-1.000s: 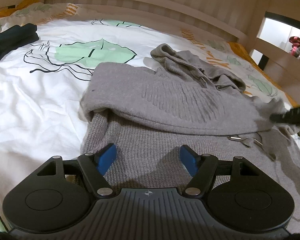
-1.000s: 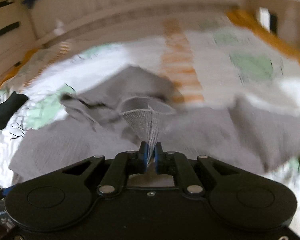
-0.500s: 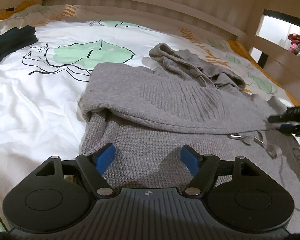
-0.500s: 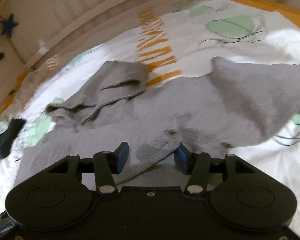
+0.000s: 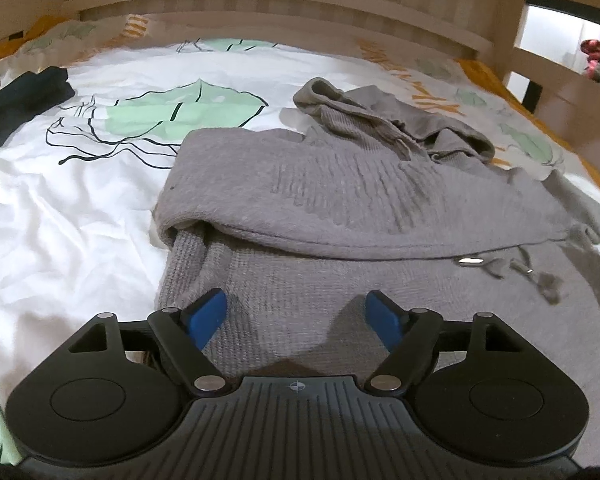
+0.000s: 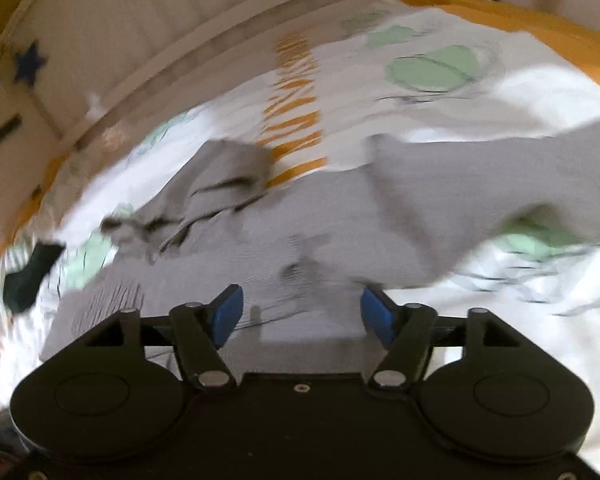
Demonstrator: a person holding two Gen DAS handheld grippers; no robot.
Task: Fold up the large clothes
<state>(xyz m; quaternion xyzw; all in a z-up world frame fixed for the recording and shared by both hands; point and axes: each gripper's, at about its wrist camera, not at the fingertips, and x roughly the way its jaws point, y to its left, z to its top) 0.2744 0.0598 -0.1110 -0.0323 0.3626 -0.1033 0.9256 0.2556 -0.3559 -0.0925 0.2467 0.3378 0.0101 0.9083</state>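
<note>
A large grey knit hoodie [image 5: 340,208] lies on the bed, one sleeve folded across its body and its hood [image 5: 384,120] bunched at the far side. My left gripper [image 5: 296,316] is open and empty, low over the hoodie's near part. My right gripper [image 6: 302,312] is open and empty above the hoodie [image 6: 340,220]; that view is blurred. The other sleeve [image 6: 480,184] stretches out to the right.
The hoodie lies on a white bedsheet [image 5: 60,208] with green leaf prints. A dark garment [image 5: 16,104] lies at the far left of the bed. A wooden bed rail [image 5: 260,4] runs along the far side, with a wooden post [image 5: 512,20] at the right.
My right gripper was shut on a sleeve a second ago; it has let go, opened wide and drawn back. My left gripper has stayed open and barely moved.
</note>
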